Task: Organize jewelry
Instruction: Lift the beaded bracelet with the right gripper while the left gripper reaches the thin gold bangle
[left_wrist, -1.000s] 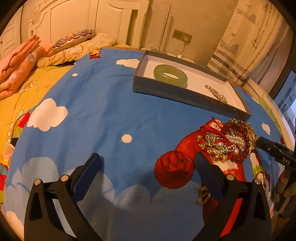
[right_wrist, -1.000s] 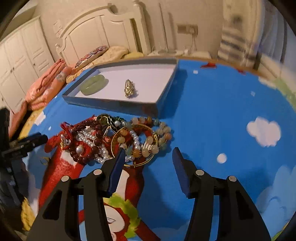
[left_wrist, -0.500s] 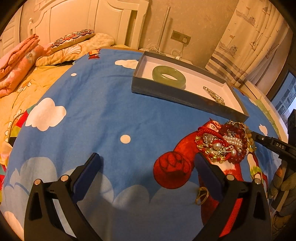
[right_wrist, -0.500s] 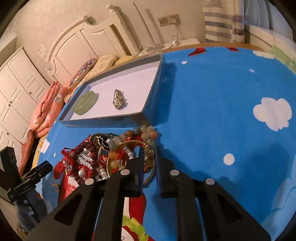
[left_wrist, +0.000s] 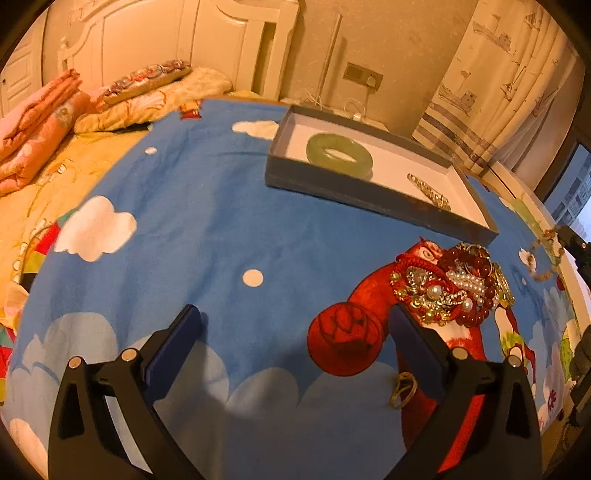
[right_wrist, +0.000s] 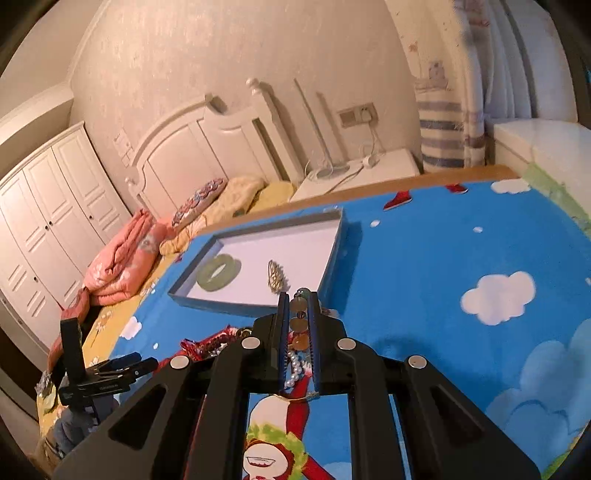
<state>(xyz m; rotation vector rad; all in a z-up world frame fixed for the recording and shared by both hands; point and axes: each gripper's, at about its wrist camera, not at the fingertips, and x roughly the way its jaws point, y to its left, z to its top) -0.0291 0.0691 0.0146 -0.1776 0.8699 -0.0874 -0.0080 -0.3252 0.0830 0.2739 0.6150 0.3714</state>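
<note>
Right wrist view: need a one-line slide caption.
Right gripper shut on a beaded bracelet, lifted clear of the jewelry pile, with the tray holding a jade bangle just ahead.

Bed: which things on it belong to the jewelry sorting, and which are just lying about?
Part of the job:
- bead bracelet held in the right gripper
- jewelry pile
- gray tray
- jade bangle
- gold ring

Lying about:
- pillow
- folded pink quilt

Bedroom: headboard (right_wrist: 207, 147), wardrobe (right_wrist: 48, 206) (pillows (left_wrist: 147, 79) too).
</note>
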